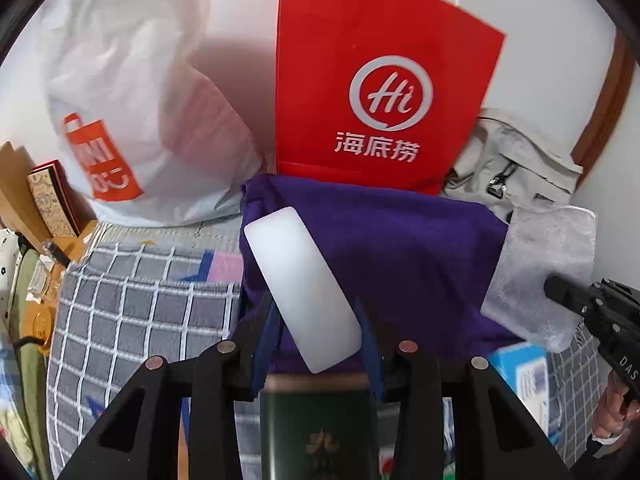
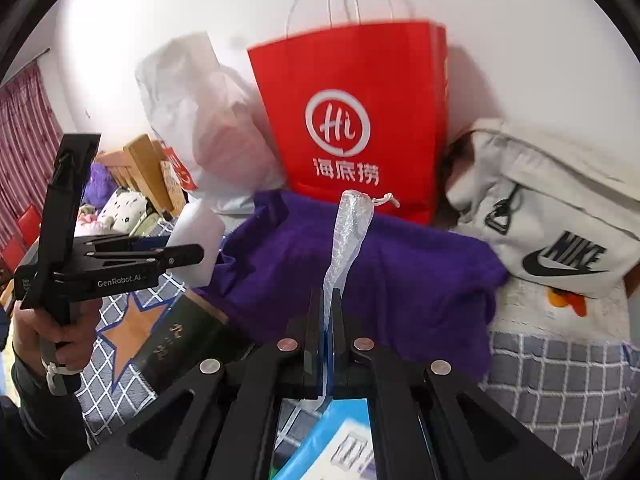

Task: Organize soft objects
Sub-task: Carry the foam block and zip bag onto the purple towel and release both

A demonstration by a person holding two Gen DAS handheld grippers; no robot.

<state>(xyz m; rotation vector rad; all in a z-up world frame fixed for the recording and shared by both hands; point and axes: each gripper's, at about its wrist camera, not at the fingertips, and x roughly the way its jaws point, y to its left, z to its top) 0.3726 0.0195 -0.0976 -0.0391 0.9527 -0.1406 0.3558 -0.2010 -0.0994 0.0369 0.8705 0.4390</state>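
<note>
A: Left gripper (image 1: 316, 316) status?

B: Clamped on a white, smooth, rounded-rectangle soft block (image 1: 302, 288), blue-padded jaws pressing both long sides. The block stuck out forward, tilted, over a purple knitted cloth (image 1: 400, 248).

A: Right gripper (image 2: 328, 304)?

B: Jaws fully closed, pinching a thin translucent white crinkled pouch with a drawstring (image 2: 348, 232). In the right wrist view it stood up edge-on from the pads; in the left wrist view it showed flat, out past the purple cloth's right edge.

A: What lay under them?

B: The cloth sat bunched on a grey bedspread with a white grid pattern (image 1: 132, 312). A dark green book with gold lettering (image 2: 180, 340) lay below the left gripper, a light blue box (image 2: 336, 440) below the right.

A: Behind?

B: A red paper carrier bag with a white "Hi" logo (image 2: 352, 112) stood against the white wall, touching the cloth's far edge. A white plastic shopping bag with an orange print (image 1: 132, 120) was left of it, a pale grey Nike bag (image 2: 552, 216) right.
</note>
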